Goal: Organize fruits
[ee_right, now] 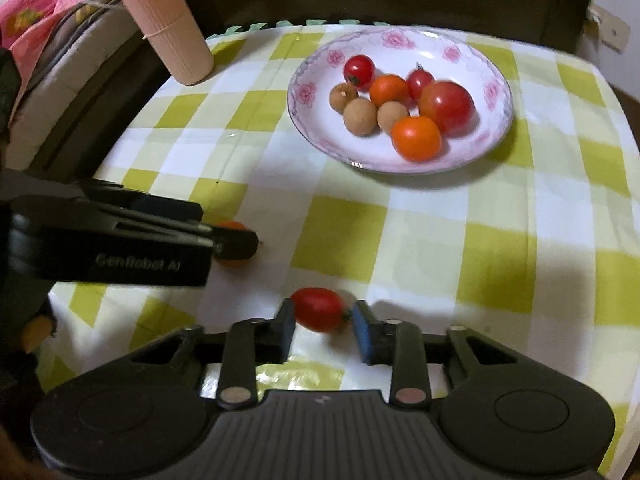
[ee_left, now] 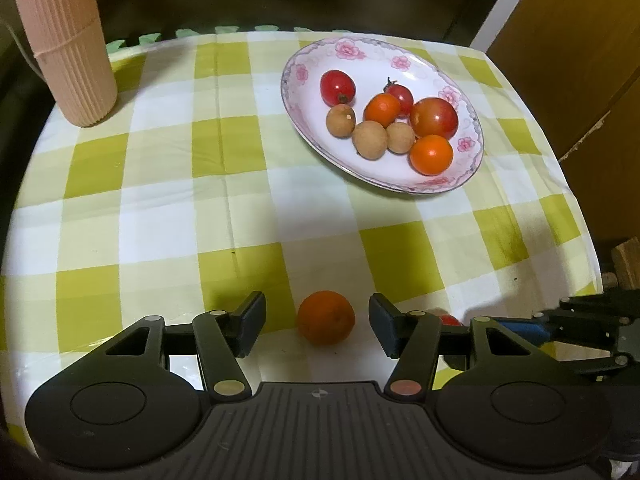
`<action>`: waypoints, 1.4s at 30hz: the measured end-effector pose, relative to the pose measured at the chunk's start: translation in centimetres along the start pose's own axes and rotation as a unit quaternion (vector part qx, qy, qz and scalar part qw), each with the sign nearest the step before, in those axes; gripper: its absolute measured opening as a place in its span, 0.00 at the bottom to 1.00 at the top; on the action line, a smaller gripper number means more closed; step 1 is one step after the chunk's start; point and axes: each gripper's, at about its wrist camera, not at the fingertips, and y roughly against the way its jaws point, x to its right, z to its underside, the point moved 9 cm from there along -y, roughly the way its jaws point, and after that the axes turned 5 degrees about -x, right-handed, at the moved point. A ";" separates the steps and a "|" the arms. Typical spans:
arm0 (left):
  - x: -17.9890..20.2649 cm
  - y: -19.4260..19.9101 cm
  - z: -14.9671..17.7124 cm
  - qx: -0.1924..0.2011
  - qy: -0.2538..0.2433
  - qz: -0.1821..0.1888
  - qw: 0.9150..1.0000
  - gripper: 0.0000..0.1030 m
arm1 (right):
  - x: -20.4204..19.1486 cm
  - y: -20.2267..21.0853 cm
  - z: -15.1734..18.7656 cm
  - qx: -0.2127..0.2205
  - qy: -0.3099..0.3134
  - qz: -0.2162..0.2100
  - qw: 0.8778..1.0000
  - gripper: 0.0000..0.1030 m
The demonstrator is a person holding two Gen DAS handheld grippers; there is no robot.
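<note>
An orange (ee_left: pixel 326 317) sits on the checked cloth (ee_left: pixel 160 200) of the table, midway between the fingers of the left gripper (ee_left: pixel 317 325). Neither pad touches it; a clear gap shows on each side, and the fingers stand fairly wide.

Just to its right a red tomato (ee_right: pixel 318 309) lies on the cloth between the fingers of the right gripper (ee_right: pixel 322 330). These fingers are narrow. The left pad (ee_right: pixel 286 326) is at the tomato's skin and the blue right pad (ee_right: pixel 362 332) is at its stem end, but whether they press on it I cannot tell. From the left wrist view only a sliver of that tomato shows behind the left gripper's right finger.

Farther back, toward the right of the table, stands a flowered plate (ee_left: pixel 304 68). It holds two oranges, three red tomatoes of which one is much larger, and three tan round fruits, all bunched together.

At the far left corner a ribbed pink cylinder (ee_left: pixel 64 44) stands upright.
</note>
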 end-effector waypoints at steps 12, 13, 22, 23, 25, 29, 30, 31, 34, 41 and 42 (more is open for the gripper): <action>-0.7 1.2 -0.7 0.015 0.017 0.008 1.000 0.63 | -1.2 2.3 0.6 0.015 0.051 0.020 0.998 0.28; -1.0 1.4 -0.8 0.017 0.021 0.009 1.000 0.63 | -1.7 2.3 0.1 0.016 0.079 0.029 0.996 0.29; -1.5 1.1 -0.9 0.009 0.031 0.015 0.999 0.65 | -4.0 -0.6 -1.8 -0.036 0.264 0.059 0.962 0.31; -1.5 0.9 -0.8 0.006 0.029 0.015 0.999 0.65 | -3.8 -1.0 -1.9 -0.044 0.257 0.058 0.964 0.31; -1.5 0.8 -0.6 0.003 0.028 0.015 1.000 0.65 | -3.6 -1.8 -1.4 -0.053 0.240 0.056 0.968 0.31; -1.0 0.4 -0.3 -0.003 0.018 0.013 1.000 0.65 | -2.3 -2.2 0.4 -0.060 0.206 0.059 0.975 0.24; -0.9 0.2 -0.2 -0.005 0.016 0.011 1.000 0.65 | -2.1 -2.0 0.5 -0.052 0.193 0.057 0.978 0.23; -0.7 0.0 -0.1 -0.008 0.014 0.009 1.000 0.65 | -1.7 -1.7 0.6 -0.049 0.177 0.054 0.982 0.21; -0.5 -0.5 0.3 -0.014 0.008 0.004 1.000 0.65 | -0.8 -1.0 0.9 -0.035 0.132 0.041 0.990 0.21; 0.1 -1.4 0.5 -0.013 -0.012 -0.013 1.000 0.64 | -0.1 -0.4 2.2 -0.028 0.093 0.045 0.994 0.21; 0.2 -1.4 0.5 -0.011 -0.016 -0.016 1.000 0.64 | -0.1 -0.3 2.2 -0.028 0.090 0.044 0.995 0.21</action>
